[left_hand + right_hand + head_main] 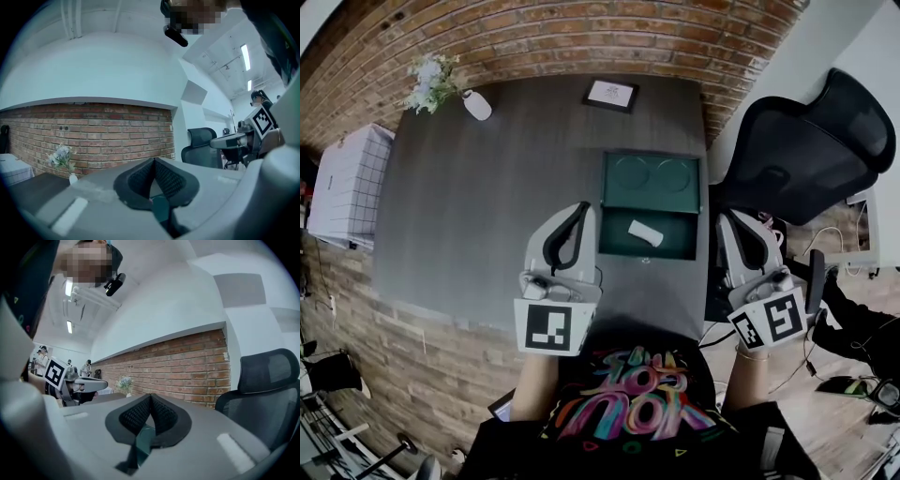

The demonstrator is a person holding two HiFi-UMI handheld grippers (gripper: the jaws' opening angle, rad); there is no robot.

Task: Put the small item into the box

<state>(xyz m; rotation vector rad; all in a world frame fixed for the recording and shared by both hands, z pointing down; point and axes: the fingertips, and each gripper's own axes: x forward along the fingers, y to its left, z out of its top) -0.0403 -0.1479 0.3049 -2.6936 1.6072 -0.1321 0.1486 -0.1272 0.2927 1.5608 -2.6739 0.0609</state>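
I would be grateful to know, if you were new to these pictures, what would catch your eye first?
The open green box on the dark table stands out, with a small white item lying in its nearer half. The left hand-held gripper and the right hand-held gripper sit to either side of it, both with jaws together and empty. A black office chair stands to the right of the table.

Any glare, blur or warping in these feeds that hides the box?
Head view: sharp, evenly lit, no glare; fisheye bows the red brick wall, yet the small white oblong item reads clearly inside the open dark-green box. Left gripper view and right gripper view: dark rounded corners, strong curving, box not shown.
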